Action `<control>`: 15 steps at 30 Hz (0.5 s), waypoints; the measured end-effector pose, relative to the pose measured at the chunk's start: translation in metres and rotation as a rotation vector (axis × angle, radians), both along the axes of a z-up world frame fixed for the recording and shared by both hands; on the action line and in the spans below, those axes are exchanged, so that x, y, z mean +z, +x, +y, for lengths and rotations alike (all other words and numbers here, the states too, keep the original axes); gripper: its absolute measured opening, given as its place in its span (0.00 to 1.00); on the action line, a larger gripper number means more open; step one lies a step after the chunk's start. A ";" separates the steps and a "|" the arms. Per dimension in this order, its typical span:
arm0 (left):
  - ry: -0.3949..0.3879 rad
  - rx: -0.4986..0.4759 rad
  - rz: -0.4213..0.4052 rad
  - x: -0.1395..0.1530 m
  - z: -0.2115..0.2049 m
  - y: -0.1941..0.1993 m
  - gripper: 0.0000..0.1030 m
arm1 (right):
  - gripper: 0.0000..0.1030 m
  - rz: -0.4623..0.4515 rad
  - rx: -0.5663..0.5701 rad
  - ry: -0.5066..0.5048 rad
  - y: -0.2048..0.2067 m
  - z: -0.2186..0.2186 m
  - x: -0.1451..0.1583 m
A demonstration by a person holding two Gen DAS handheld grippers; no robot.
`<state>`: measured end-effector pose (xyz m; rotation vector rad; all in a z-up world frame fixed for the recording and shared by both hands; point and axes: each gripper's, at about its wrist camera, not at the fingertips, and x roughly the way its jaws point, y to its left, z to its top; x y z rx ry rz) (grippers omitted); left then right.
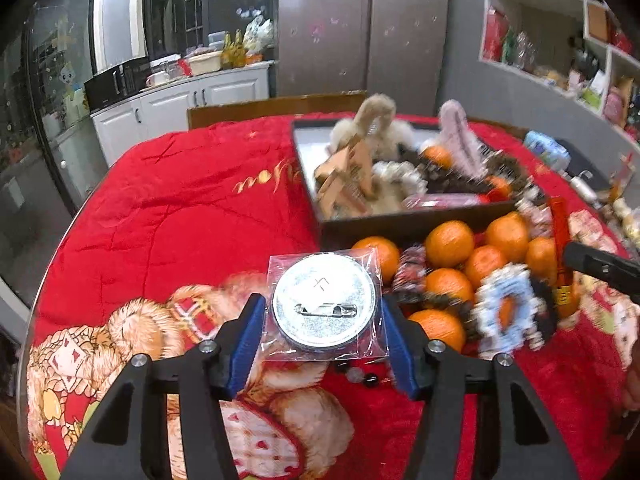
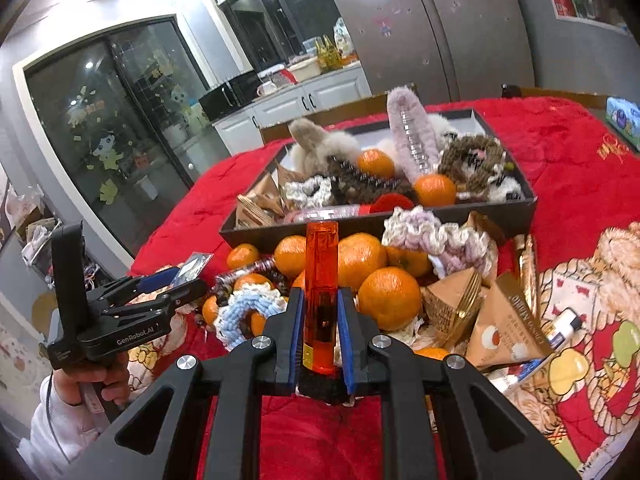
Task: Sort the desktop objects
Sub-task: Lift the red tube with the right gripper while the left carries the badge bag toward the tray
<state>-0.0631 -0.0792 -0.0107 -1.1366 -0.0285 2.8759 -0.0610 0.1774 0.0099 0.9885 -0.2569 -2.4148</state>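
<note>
1. In the left wrist view, a round silver pin badge sealed in a clear plastic sleeve (image 1: pixel 325 303) is seen clamped by its edges between the blue pads of the left gripper (image 1: pixel 324 320) and carried above the red printed tablecloth (image 1: pixel 180 208), clear of the pile, so that nothing is dragged along with it.
2. In the right wrist view, a translucent orange plastic lighter (image 2: pixel 321 296) is pinched upright by the nearly closed right gripper (image 2: pixel 320 332); it is gripped across its narrow body, presumably so that it cannot swing.
3. Just beyond, a heap of orange mandarins (image 1: pixel 450 243) and a blue-and-white crocheted scrunchie (image 1: pixel 506 308) is left unsorted on the cloth.
4. Farther off, a shallow dark rectangular box (image 2: pixel 400 222) is already filled with fluffy hair ties and paper packets, and is judged to be the destination of both held items.
</note>
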 end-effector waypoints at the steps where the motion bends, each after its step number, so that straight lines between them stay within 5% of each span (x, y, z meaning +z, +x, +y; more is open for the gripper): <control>1: -0.002 -0.004 0.026 0.006 0.002 0.004 0.57 | 0.16 0.013 -0.002 -0.003 0.002 0.001 0.003; 7: 0.027 -0.054 0.140 0.036 0.017 0.028 0.57 | 0.16 0.072 -0.006 -0.010 0.010 0.004 0.018; 15: 0.066 -0.091 0.132 0.037 0.028 0.027 0.57 | 0.16 0.079 -0.004 -0.017 0.012 0.004 0.020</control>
